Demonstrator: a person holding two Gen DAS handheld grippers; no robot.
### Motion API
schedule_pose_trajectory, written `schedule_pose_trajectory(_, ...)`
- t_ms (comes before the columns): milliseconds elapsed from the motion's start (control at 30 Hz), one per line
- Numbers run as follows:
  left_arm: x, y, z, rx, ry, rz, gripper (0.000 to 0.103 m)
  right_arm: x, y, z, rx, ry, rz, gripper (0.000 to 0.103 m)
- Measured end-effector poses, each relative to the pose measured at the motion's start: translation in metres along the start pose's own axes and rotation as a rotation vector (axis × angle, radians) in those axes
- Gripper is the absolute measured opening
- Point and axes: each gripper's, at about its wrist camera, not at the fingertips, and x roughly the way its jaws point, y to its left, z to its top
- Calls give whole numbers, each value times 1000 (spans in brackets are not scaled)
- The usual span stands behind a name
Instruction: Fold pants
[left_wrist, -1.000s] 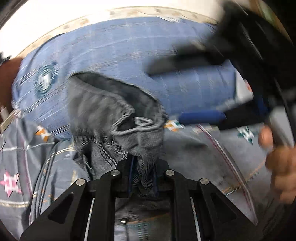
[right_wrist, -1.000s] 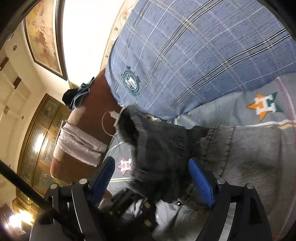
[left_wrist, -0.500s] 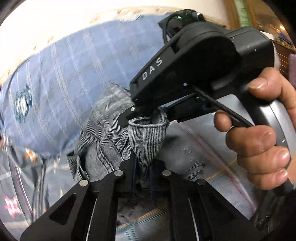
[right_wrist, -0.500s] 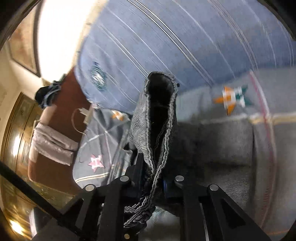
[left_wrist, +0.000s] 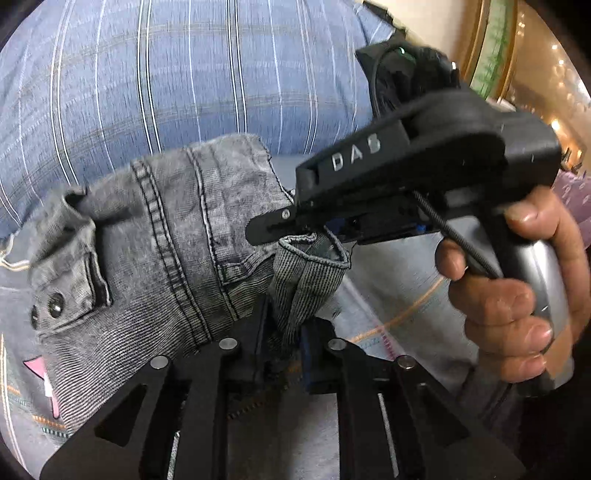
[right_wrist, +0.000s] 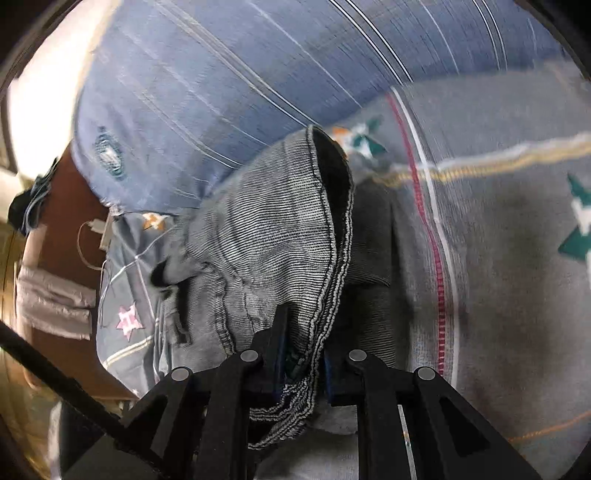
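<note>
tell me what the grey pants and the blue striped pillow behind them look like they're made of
Pants: grey washed denim, matte, judging by the ribbed weave and double contrast stitching along the seams; the snaps look like metal. Pillow: smooth woven cloth, probably cotton, with thin white and dark stripes.

- A bedroom in a home is indicated.
- A bed is seen, covered by a grey bedspread (right_wrist: 517, 258) patterned with stars.
- A large blue striped pillow (left_wrist: 184, 74) is propped behind it.
- A gilt-framed cabinet (left_wrist: 495, 48) is glimpsed at the edge.
</note>
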Motion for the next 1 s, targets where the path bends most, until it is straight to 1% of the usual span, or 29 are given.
schedule_pose_trajectory(33, 0, 1, 0, -2, 2, -14, 26, -1, 1, 0, -6, -2, -10, 14)
schedule_pose_trajectory(67, 1, 1, 0, -2, 17, -35, 30, 3, 0, 0, -11, 8, -40, 15)
schedule_pose_trajectory(100, 3, 0, -1, -2, 41, -44, 32, 8, -6, -1, -1, 24, -74, 15)
schedule_pose_trajectory(133, 4, 2, 0, -6, 81, -81, 32, 14, -11, -2, 22, 40, -87, 15)
schedule_pose_trajectory(167, 0, 3, 1, -14, 95, -114, 32, 17, -16, -3, 41, 55, -83, 16)
schedule_pose_trajectory(200, -8, 7, 3, -27, 91, -155, 32, 15, -17, -4, 44, 52, -77, 16)
schedule_pose_trajectory(233, -21, 15, 7, -45, 67, -202, 41, 9, -16, -5, 34, 39, -69, 16)
schedule_pose_trajectory(267, -31, 21, 10, -62, 44, -224, 49, 3, -13, -6, 13, 21, -74, 17)
schedule_pose_trajectory(300, -42, 29, 13, -87, 7, -238, 70, 1, -14, -7, 4, 14, -89, 21)
schedule_pose_trajectory(333, -54, 39, 18, -120, -41, -231, 82, 2, -15, -7, -1, 10, -124, 26)
schedule_pose_trajectory(367, -60, 52, 22, -148, -70, -209, 84, 7, -17, -8, -4, 21, -165, 33)
schedule_pose_trajectory(400, -62, 67, 27, -178, -86, -176, 84, 13, -20, -10, -4, 36, -195, 36)
schedule_pose_trajectory(433, -61, 85, 33, -226, -79, -107, 84, 14, -21, -11, 6, 37, -203, 37)
schedule_pose_trajectory(467, -58, 101, 37, -261, -68, -59, 84, 11, -20, -10, 9, 31, -198, 37)
schedule_pose_trajectory(500, -56, 120, 36, -309, -59, -7, 84, 4, -16, -9, -5, 14, -188, 37)
schedule_pose_trajectory(533, -57, 137, 26, -366, -47, 36, 84, -1, -14, -8, -13, -8, -178, 37)
schedule_pose_trajectory(567, -53, 151, 24, -415, -27, 58, 84, -9, -12, -7, -20, -40, -169, 42)
schedule_pose_trajectory(600, -52, 156, 13, -465, -2, 64, 84, -15, -11, -7, -21, -63, -163, 48)
schedule_pose_trajectory(633, -43, 166, 11, -500, 19, 62, 84, -19, -9, -6, -19, -80, -155, 59)
schedule_pose_trajectory(667, -35, 178, 6, -560, 60, 62, 84, -23, -9, -6, -14, -90, -149, 60)
schedule_pose_trajectory(733, -26, 195, -5, -644, 118, 42, 84, -27, -5, -10, -28, -69, -123, 60)
schedule_pose_trajectory(767, -24, 196, -7, -661, 129, 33, 84, -26, -2, -12, -45, -52, -121, 60)
schedule_pose_trajectory(833, -21, 199, -11, -680, 150, 33, 84, -25, 2, -20, -79, -22, -156, 60)
schedule_pose_trajectory(900, -17, 191, -11, -658, 164, 40, 84, -17, 5, -31, -133, 14, -212, 52)
schedule_pose_trajectory(933, -13, 188, -7, -647, 171, 45, 84, -13, 4, -36, -146, 28, -245, 37)
schedule_pose_trajectory(967, -13, 185, -6, -634, 181, 48, 84, 0, 3, -42, -186, 60, -317, 32)
schedule_pose_trajectory(1000, -10, 180, -3, -618, 200, 48, 84, 10, 3, -48, -234, 91, -362, 31)
